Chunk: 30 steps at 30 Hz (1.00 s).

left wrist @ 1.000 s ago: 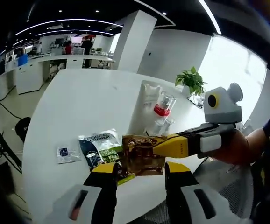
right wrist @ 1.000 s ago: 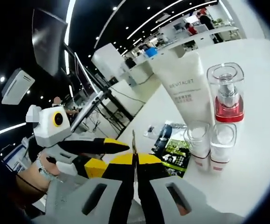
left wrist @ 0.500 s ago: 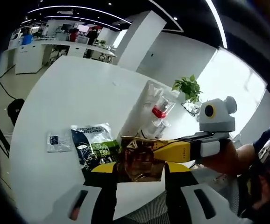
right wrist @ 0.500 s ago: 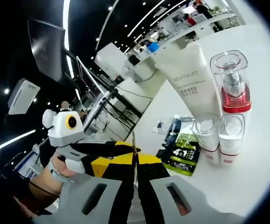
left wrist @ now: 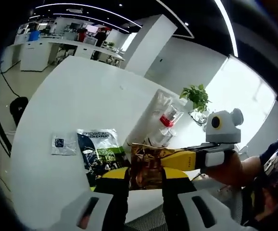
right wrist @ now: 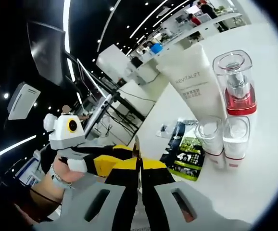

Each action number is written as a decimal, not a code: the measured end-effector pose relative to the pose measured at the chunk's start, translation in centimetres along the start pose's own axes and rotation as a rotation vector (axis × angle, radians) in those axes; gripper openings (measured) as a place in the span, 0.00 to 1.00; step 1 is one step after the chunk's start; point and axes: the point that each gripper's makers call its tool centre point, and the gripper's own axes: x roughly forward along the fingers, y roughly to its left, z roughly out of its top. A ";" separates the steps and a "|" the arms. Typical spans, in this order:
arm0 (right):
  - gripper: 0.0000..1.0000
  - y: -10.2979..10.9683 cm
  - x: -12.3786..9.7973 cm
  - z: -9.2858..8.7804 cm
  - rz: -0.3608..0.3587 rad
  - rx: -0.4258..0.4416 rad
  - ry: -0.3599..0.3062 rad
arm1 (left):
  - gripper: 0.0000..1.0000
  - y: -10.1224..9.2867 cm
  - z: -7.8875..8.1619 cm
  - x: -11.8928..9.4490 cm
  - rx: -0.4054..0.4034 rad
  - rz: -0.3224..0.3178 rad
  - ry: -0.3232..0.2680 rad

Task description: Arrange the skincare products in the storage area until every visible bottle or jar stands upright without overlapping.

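Left gripper [left wrist: 145, 177] has its jaws spread around the brown sachet [left wrist: 146, 166]; right gripper [right wrist: 139, 166] pinches that sachet edge-on. Ahead of the right gripper's jaws, white tube [right wrist: 193, 82] and red-banded pump bottle [right wrist: 236, 86] stand upright.

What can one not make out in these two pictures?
- Brown sachet: lower edge hidden behind the left gripper in the left gripper view; print blurred.
- Two small jars: too small there to read.
- Dark green packet: partly hidden by the right gripper in the right gripper view.
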 end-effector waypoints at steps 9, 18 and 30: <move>0.00 -0.3 -0.1 0.0 -0.011 0.014 -0.003 | 0.21 -0.1 -0.4 0.1 0.001 0.006 0.024; 0.00 -0.4 0.0 -0.1 -0.015 0.021 0.002 | 0.20 -0.2 -0.7 0.1 -0.009 0.010 0.035; 0.01 -0.7 0.1 -0.2 -0.029 0.014 0.005 | 0.14 0.1 -0.8 0.0 -0.003 0.029 0.047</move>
